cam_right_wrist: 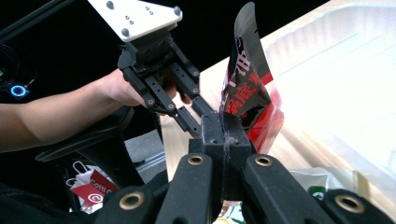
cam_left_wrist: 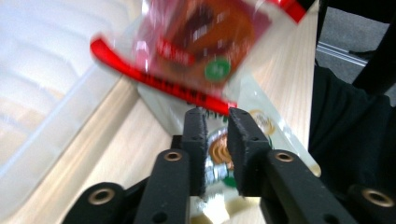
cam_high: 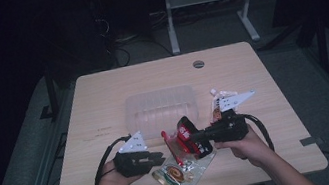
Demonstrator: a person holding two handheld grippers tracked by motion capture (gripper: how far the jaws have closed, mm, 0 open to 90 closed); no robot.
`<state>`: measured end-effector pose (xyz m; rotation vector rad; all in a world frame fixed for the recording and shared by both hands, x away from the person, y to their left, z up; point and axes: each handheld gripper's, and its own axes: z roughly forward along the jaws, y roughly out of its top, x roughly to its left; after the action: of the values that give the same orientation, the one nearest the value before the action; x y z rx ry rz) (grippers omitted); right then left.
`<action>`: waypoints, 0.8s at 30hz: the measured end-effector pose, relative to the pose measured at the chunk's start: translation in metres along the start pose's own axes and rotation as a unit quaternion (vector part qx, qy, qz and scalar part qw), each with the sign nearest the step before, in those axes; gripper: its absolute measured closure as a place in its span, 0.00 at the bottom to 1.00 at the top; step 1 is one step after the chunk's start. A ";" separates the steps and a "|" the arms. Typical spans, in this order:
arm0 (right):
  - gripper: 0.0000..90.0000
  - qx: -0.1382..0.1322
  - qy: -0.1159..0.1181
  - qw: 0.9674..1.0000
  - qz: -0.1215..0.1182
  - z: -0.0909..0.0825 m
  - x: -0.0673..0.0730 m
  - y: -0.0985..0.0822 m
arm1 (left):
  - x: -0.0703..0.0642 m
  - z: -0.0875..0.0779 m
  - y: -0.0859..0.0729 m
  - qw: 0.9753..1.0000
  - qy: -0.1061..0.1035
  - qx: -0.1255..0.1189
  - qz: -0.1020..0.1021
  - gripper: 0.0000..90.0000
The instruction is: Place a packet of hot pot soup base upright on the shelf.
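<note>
My right gripper (cam_high: 193, 139) (cam_right_wrist: 224, 127) is shut on the lower edge of a red snack packet (cam_high: 181, 138) (cam_right_wrist: 248, 88), which it holds upright above the table (cam_high: 101, 93). My left gripper (cam_high: 163, 157) (cam_left_wrist: 217, 125) points at that packet's lower corner from the left. Its jaws stand a narrow gap apart with nothing pinched between them. The red packet (cam_left_wrist: 205, 42) hangs blurred just past their tips. Flat on the table under both grippers lies a clear packet with a green and orange label (cam_high: 179, 175) (cam_left_wrist: 261, 122).
A clear plastic tub (cam_high: 159, 106) (cam_left_wrist: 37, 93) (cam_right_wrist: 336, 70) stands in the middle of the table, just behind the grippers. A small white and red packet (cam_high: 215, 106) lies beyond the right hand. A cable hole (cam_high: 198, 64) sits near the far edge.
</note>
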<state>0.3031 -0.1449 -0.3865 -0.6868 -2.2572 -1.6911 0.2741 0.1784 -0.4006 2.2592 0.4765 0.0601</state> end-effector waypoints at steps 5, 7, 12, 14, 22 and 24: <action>1.00 -0.001 -0.010 1.000 -0.004 -0.004 0.000 0.005 | 0.007 -0.009 -0.013 0.999 0.009 0.019 -0.029 0.86; 1.00 -0.001 -0.012 1.000 -0.005 -0.005 0.000 0.008 | 0.010 -0.013 -0.018 0.999 0.016 0.023 -0.041 0.77; 1.00 -0.009 -0.019 1.000 -0.016 -0.007 0.000 0.018 | 0.017 -0.023 -0.033 0.997 0.037 0.028 -0.058 0.74; 1.00 -0.012 -0.023 0.999 -0.020 -0.008 0.000 0.024 | 0.018 -0.026 -0.038 0.996 0.045 0.027 -0.076 0.68; 1.00 -0.020 -0.046 0.998 -0.029 -0.010 -0.003 0.046 | 0.023 -0.029 -0.050 0.993 0.074 0.036 -0.083 0.42; 1.00 -0.021 -0.049 0.998 -0.029 -0.010 -0.004 0.048 | 0.024 -0.028 -0.052 0.992 0.079 0.031 -0.088 0.41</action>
<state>0.3296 -0.1450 -0.3455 -0.7346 -2.3353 -1.7730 0.2741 0.2381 -0.4223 2.2735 0.7707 0.1370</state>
